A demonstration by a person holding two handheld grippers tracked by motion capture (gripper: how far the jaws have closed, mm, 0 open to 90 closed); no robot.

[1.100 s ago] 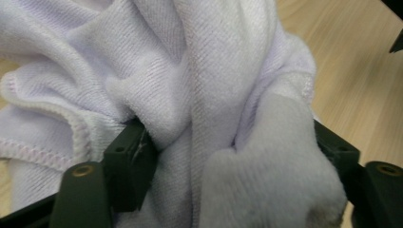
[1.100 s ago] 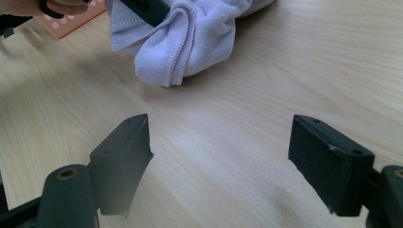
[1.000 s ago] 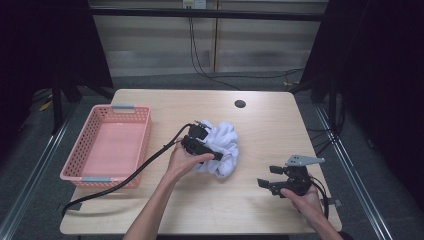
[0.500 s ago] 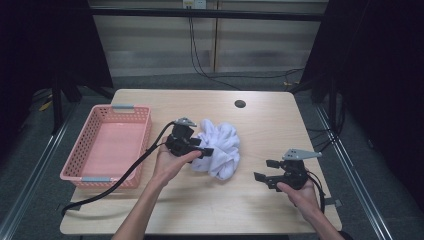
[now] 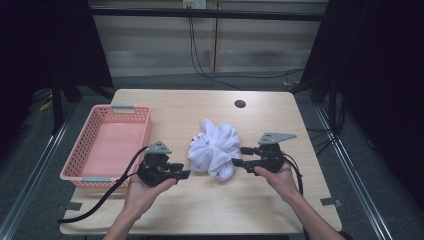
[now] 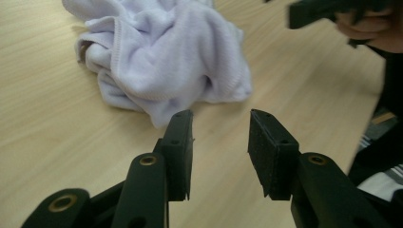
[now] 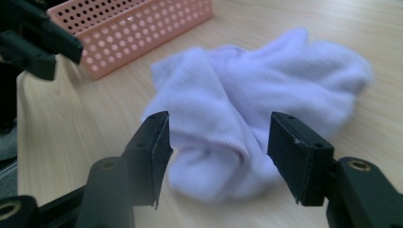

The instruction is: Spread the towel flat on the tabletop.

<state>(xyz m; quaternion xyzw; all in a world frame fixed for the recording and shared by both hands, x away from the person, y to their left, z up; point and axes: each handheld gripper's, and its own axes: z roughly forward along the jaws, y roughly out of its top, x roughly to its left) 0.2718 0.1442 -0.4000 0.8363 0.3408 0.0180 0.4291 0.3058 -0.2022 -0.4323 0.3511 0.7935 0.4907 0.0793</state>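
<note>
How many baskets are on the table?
1. The pink basket sits at the table's left side, left of the crumpled white cloth. It looks empty inside.

The left gripper [image 6: 221, 137], its jaws just closing on nothing, hovers near a crumpled white towel [image 6: 164, 57] on the surface [image 6: 47, 142].

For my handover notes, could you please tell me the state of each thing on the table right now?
White towel: crumpled in a heap, held by neither claw.
Pink basket: upright, empty.
Left claw: open, just been closing, nothing between the jaws.
Right claw: open, just been closing, not gripping the towel.
</note>
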